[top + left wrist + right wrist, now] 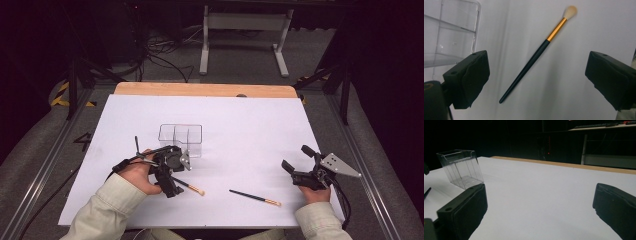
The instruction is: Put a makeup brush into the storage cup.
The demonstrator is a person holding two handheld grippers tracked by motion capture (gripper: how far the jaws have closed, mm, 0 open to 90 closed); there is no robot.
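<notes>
Two black-handled makeup brushes with gold ferrules and pale bristles lie on the white table. The left brush (pixel 191 187) (pixel 534 60) lies flat under my left gripper (pixel 170 172) (pixel 536 82), which points down at it. That gripper is open, with its jaws wide on either side of the handle and apart from it. The second brush (pixel 255 197) lies near the front middle. My right gripper (pixel 297 159) (pixel 540 212) is open and holds nothing, low over the table at the right.
A clear plastic organizer (pixel 180 139) (pixel 451 32) (pixel 461 168) with dividers stands just beyond the left gripper. The white table sheet (pixel 250 130) ends at a wooden strip (pixel 205 90) on the far side. Metal frame rails and cables lie on the floor around the table.
</notes>
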